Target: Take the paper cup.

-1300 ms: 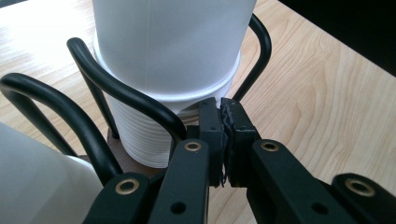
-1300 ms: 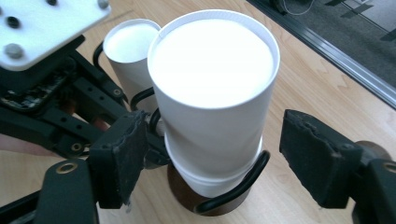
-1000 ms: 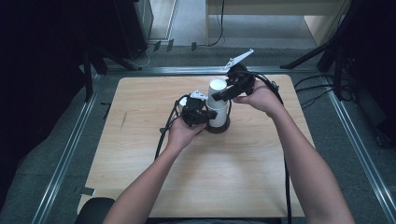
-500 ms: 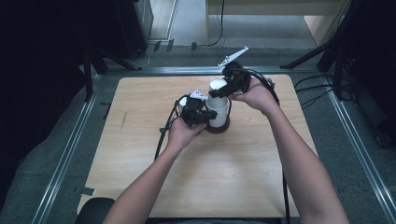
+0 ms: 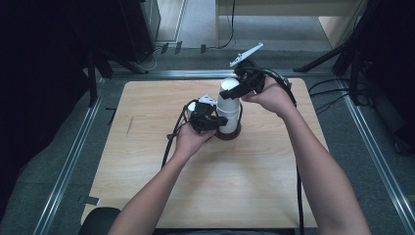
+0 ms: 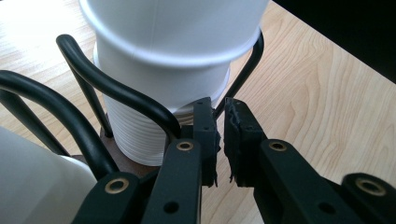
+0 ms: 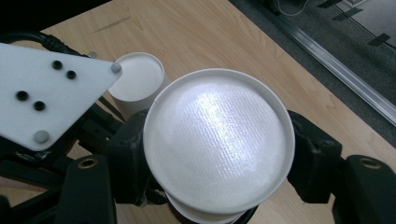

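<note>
White ribbed paper cups in a black wire holder on a pale woodgrain table.

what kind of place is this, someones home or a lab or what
Most likely a lab or recording rig, not a home: a bare wooden table framed by metal rails, cables trailing across grey carpet, and dark stand legs around it.

Left gripper shut; right gripper just closing, seemingly clamped.

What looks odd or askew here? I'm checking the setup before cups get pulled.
Nothing stands out: the white cup stack sits upright in its black wire holder, nothing spilled or damaged, right gripper clamping the top cup.
</note>
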